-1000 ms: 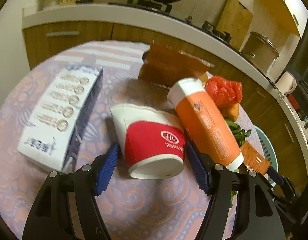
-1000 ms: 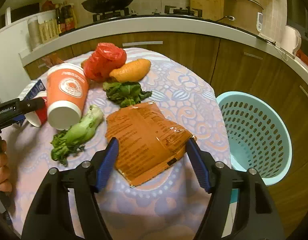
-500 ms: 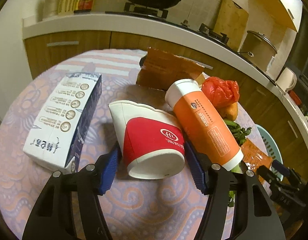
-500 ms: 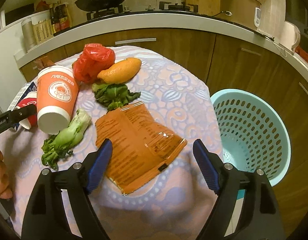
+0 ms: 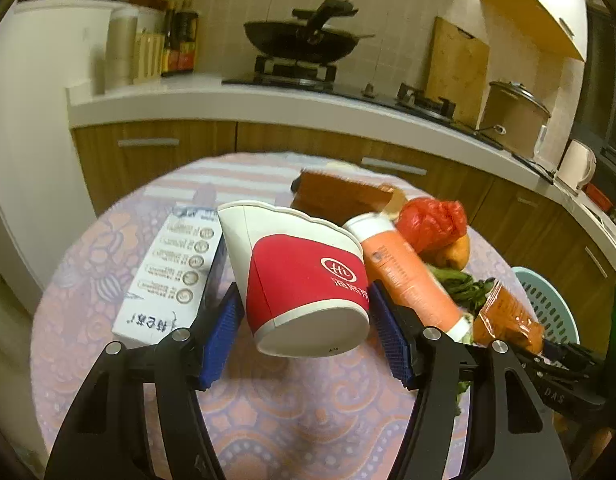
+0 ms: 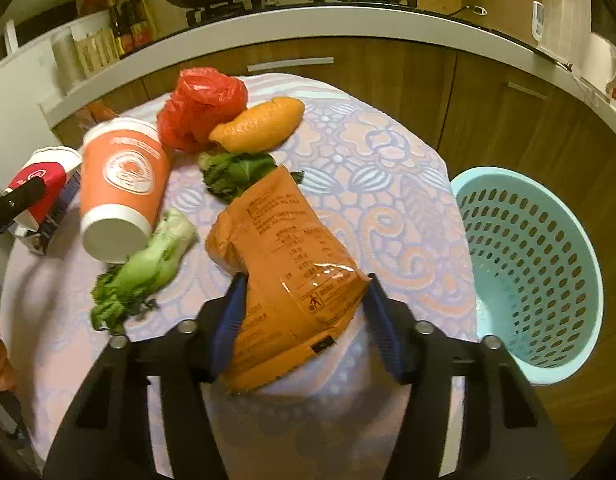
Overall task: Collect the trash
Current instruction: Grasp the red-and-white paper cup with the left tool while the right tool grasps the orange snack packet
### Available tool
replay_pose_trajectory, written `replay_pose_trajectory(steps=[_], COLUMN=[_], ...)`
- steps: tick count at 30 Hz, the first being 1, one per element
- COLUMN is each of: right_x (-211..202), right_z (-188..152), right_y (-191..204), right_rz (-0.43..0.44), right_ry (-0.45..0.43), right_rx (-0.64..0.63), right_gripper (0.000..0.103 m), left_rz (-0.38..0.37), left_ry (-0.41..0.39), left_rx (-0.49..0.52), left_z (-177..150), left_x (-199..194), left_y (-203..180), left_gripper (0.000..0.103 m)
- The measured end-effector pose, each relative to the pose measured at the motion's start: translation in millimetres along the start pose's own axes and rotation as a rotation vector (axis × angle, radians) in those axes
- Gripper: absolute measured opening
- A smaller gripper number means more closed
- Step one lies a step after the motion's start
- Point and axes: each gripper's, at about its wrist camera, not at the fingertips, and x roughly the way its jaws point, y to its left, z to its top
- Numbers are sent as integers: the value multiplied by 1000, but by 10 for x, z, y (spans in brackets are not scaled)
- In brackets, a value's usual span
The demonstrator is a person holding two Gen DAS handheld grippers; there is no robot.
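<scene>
Trash is being gathered two pieces at once off the round table (image 6: pixel 388 168), and both grabs need care. The left gripper (image 5: pixel 306 330) is clamping the red-and-white paper cup (image 5: pixel 304 276) by its lower wall, pads pressing either side, base tilting toward the camera with a shadow beneath it, so it looks to be clear of the cloth near the table's front-left edge. Keeping that squeeze gentle is the trick, since a thin paper wall is likely to buckle and slip. The right gripper (image 6: pixel 304 316) is closing its jaws on the orange foil packet (image 6: pixel 288 264), which is already bunching and puckering between the pads near the table's front edge; biting deeper into the crumpled body rather than a loose corner should stop it sliding out. That packet is glossy, creased, printed with dark text and a clear seal patch. Just off the table's right edge, the pale blue perforated basket (image 6: pixel 548 264) is standing open-mouthed, looking like the drop spot.
</scene>
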Motion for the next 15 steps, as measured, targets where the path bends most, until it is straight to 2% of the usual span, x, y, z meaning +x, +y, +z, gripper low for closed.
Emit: replay_pose_trajectory(steps=[5, 15], right_x=[-113, -450], right_z=[1, 92], right_y=[42, -155], right_rz=[-7, -22], right_ry=[-26, -112], right_rx=[-5, 46], right_gripper=[33, 33], left_rz=[-5, -79], left_ry=[-41, -90], left_rx=[23, 91], left_z=[41, 132], left_x=[-116, -254], left_y=[-96, -482], left_gripper=[61, 61])
